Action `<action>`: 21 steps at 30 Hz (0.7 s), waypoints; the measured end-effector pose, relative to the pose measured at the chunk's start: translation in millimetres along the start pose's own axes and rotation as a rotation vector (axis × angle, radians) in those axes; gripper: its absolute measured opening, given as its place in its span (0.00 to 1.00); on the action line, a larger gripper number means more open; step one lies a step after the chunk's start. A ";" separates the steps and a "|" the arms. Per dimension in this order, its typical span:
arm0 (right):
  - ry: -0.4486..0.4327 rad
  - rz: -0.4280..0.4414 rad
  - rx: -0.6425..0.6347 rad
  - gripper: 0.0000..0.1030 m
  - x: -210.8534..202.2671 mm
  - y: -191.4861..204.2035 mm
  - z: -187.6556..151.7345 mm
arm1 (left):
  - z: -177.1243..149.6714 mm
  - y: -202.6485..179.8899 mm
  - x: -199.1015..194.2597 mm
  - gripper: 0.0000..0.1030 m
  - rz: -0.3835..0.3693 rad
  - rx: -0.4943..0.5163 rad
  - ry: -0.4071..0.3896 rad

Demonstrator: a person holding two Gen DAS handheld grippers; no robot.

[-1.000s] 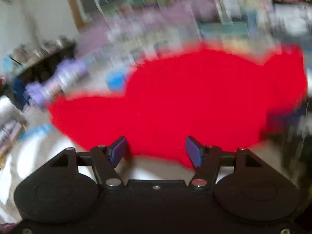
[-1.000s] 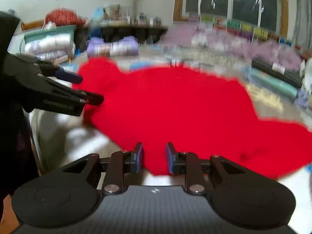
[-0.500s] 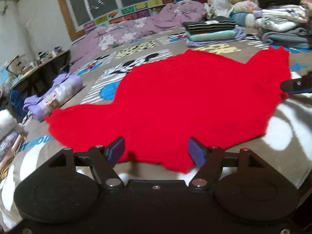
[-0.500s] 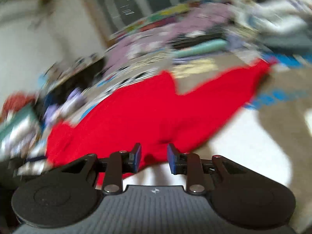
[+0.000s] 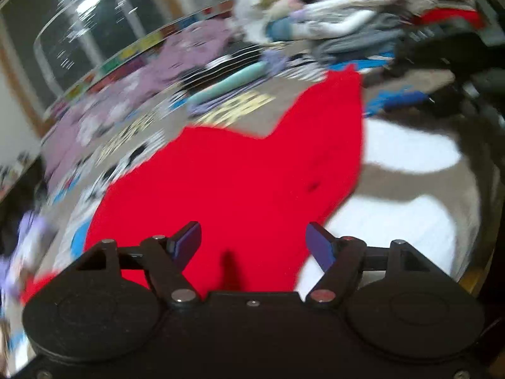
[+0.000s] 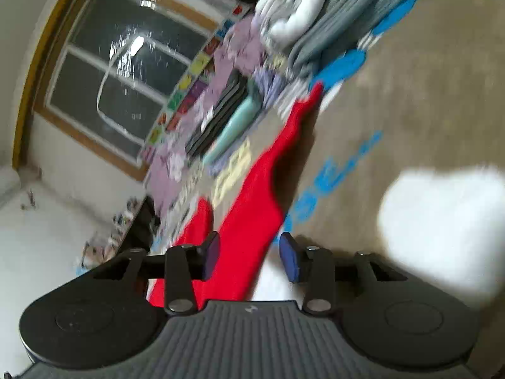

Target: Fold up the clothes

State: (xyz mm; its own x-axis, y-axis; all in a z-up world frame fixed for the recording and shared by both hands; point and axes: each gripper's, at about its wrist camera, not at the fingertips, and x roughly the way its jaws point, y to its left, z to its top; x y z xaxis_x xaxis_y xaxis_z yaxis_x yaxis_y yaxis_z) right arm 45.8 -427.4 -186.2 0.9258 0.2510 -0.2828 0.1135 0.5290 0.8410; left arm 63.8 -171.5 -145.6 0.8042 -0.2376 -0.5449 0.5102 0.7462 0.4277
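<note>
Left wrist view: since the earlier frame, the camera has swung toward the red garment's (image 5: 252,183) right side; the picture is now motion-blurred. The left hand-held gripper (image 5: 254,241) is released, jaws wide, nothing between them. The garment lies spread flat on the bed (image 5: 410,218). Folded clothes (image 5: 341,28) are stacked at the bed's far edge.

Right wrist view: the picture has rolled sideways. The right hand-held gripper (image 6: 249,255) is opening, pads clear of the garment's edge (image 6: 255,195). A window (image 6: 126,72) stands beyond.
</note>
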 end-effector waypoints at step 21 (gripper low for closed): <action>-0.174 0.048 0.266 0.48 -5.4 -70.1 61.4 | 131.1 -51.7 84.0 0.48 -0.198 -0.145 -0.051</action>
State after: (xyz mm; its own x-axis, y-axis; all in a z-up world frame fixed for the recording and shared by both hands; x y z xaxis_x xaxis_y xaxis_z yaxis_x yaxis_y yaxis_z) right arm 54.9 -515.6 -215.3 0.9774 0.1161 -0.1765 0.1378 0.2833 0.9491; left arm 144.9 -311.6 -118.9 0.7092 -0.4159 -0.5693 0.6129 0.7628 0.2063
